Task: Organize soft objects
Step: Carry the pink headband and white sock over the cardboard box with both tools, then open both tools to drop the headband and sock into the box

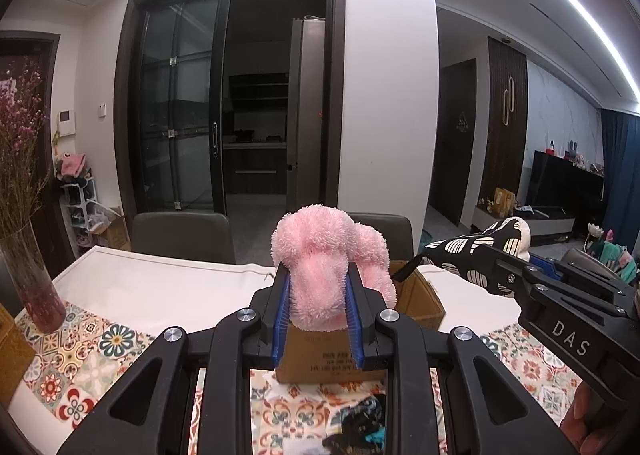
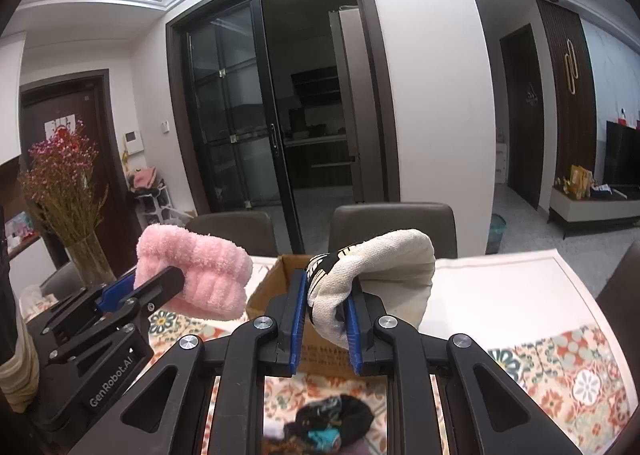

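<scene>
My left gripper is shut on a fluffy pink cloth and holds it in the air over an open cardboard box. The pink cloth also shows in the right wrist view. My right gripper is shut on a black-and-cream patterned oven mitt, held above the same box. In the left wrist view the mitt hangs at the right, beside the pink cloth. A pile of dark and teal cloth lies on the table below both grippers.
The table has a white cloth and a patterned tile runner. A glass vase of dried pink flowers stands at the left. Two grey chairs stand behind the table.
</scene>
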`<control>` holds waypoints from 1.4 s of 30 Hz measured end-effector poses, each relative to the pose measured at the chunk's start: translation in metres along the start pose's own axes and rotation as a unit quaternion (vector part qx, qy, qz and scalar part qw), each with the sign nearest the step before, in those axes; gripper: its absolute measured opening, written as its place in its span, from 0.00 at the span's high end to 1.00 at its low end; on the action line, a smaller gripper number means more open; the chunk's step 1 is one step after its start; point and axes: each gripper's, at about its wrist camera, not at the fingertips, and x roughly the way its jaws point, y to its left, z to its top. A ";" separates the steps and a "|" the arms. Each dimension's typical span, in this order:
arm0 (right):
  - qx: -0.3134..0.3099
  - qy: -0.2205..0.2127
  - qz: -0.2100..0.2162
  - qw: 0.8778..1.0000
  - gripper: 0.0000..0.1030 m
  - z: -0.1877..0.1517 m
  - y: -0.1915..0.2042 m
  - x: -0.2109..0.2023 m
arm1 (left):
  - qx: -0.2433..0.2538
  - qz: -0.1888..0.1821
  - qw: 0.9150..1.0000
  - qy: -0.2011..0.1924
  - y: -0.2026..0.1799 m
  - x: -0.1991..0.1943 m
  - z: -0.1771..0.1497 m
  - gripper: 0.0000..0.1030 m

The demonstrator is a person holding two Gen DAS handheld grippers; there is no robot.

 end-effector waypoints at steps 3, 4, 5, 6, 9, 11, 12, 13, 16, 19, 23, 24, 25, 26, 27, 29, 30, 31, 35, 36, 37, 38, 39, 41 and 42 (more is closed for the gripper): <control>-0.001 -0.001 0.006 1.000 0.81 0.007 -0.001 0.013 | -0.001 0.000 1.000 -0.002 0.002 0.013 0.005 0.75; -0.002 0.000 0.007 1.000 0.81 0.009 -0.001 0.019 | -0.001 0.000 1.000 -0.002 0.002 0.016 0.006 0.75; -0.003 -0.001 0.007 1.000 0.81 0.011 -0.002 0.022 | -0.001 0.000 1.000 -0.003 0.003 0.020 0.008 0.75; -0.004 -0.001 0.007 1.000 0.81 0.013 -0.002 0.028 | -0.001 0.001 1.000 -0.004 0.003 0.025 0.010 0.75; -0.005 0.000 0.010 1.000 0.81 0.017 -0.005 0.041 | -0.001 0.002 1.000 -0.005 0.005 0.036 0.011 0.75; -0.006 0.003 0.011 1.000 0.81 0.019 -0.006 0.051 | -0.004 0.001 1.000 -0.002 0.006 0.044 0.011 0.75; -0.006 0.005 0.011 1.000 0.81 0.019 -0.007 0.055 | -0.006 0.001 1.000 0.001 0.006 0.049 0.011 0.75; -0.005 0.007 0.013 1.000 0.81 0.020 -0.008 0.060 | -0.007 -0.001 1.000 0.004 0.005 0.053 0.012 0.75; 0.000 0.018 0.017 1.000 0.81 0.018 -0.012 0.074 | -0.009 -0.002 1.000 0.019 0.003 0.070 0.011 0.75; 0.002 0.028 0.016 0.999 0.81 0.014 -0.016 0.087 | -0.009 -0.001 0.999 0.031 0.002 0.084 0.007 0.75; -0.001 0.050 0.011 0.999 0.81 0.008 -0.022 0.109 | -0.004 0.001 0.999 0.046 -0.002 0.105 0.007 0.75; 0.000 0.054 0.011 0.998 0.81 0.009 -0.022 0.113 | 0.000 0.003 0.999 0.048 -0.004 0.109 0.006 0.75; 0.000 0.058 0.011 0.998 0.81 0.008 -0.024 0.118 | 0.007 0.006 0.999 0.053 -0.006 0.114 0.005 0.75; -0.001 0.064 0.008 0.998 0.81 0.007 -0.026 0.124 | 0.009 0.004 0.998 0.056 -0.006 0.116 0.004 0.75; -0.002 0.067 0.007 0.998 0.81 0.006 -0.028 0.127 | 0.011 0.000 0.998 0.059 -0.008 0.120 0.004 0.75; -0.002 0.077 0.007 0.997 0.81 0.004 -0.031 0.135 | 0.017 0.001 0.998 0.064 -0.009 0.127 0.004 0.75; -0.002 0.084 0.006 0.996 0.81 0.003 -0.034 0.140 | 0.019 -0.001 0.997 0.069 -0.011 0.131 0.003 0.75; -0.001 0.088 0.004 0.996 0.81 0.002 -0.035 0.144 | 0.019 -0.004 0.997 0.075 -0.011 0.135 0.002 0.75; 0.006 0.109 0.003 0.994 0.81 -0.002 -0.042 0.157 | 0.023 -0.011 0.995 0.098 -0.011 0.149 -0.001 0.72; 0.007 0.114 0.004 0.993 0.81 -0.003 -0.044 0.160 | 0.024 -0.014 0.994 0.107 -0.012 0.153 -0.003 0.71; 0.007 0.117 0.004 0.993 0.80 -0.002 -0.044 0.163 | 0.025 -0.016 0.993 0.113 -0.013 0.156 -0.004 0.70; 0.007 0.121 0.003 0.993 0.79 -0.001 -0.042 0.166 | 0.024 -0.020 0.993 0.118 -0.013 0.158 -0.005 0.66; 0.008 0.125 0.002 0.992 0.77 -0.001 -0.043 0.168 | 0.023 -0.021 0.992 0.121 -0.013 0.159 -0.006 0.63; 0.012 0.136 0.003 0.991 0.69 -0.001 -0.045 0.171 | 0.023 -0.023 0.992 0.124 -0.013 0.158 -0.007 0.59; 0.015 0.138 0.004 0.990 0.61 -0.001 -0.045 0.172 | 0.023 -0.022 0.992 0.123 -0.013 0.157 -0.007 0.58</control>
